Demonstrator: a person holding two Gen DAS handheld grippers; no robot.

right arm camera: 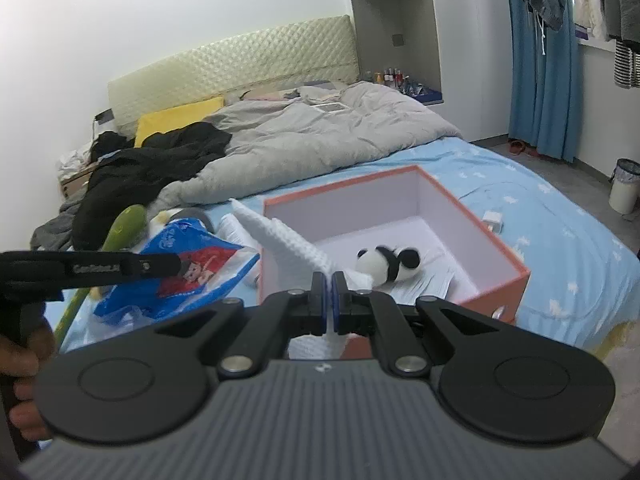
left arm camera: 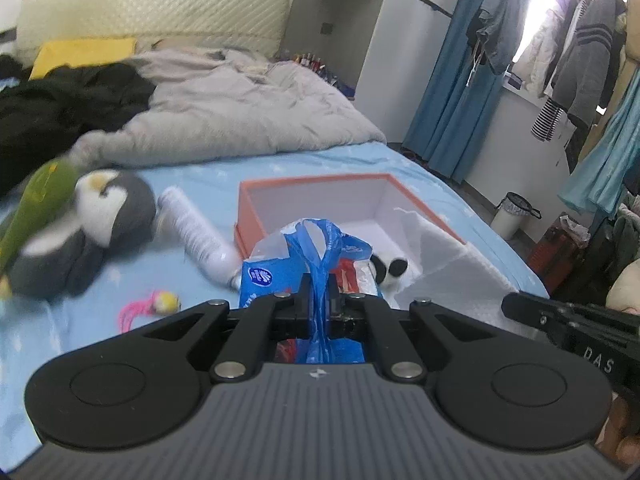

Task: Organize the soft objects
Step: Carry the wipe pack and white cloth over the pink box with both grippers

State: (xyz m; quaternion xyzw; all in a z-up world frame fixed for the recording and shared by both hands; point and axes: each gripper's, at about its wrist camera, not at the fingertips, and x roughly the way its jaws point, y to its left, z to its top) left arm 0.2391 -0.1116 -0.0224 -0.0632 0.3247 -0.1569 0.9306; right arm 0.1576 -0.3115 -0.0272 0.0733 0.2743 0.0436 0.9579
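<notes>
An orange box with a white inside stands open on the blue bed. A small panda plush lies in it. My left gripper is shut on the handle of a blue plastic bag of tissue packs, held just left of the box. My right gripper is shut on a white foam sheet that stands up over the box's near wall. A penguin plush, a green plush and a white roll lie to the left.
A small pink and yellow toy lies on the blue sheet. A grey duvet and black clothes cover the far half of the bed. A white bin and hanging clothes are at the right.
</notes>
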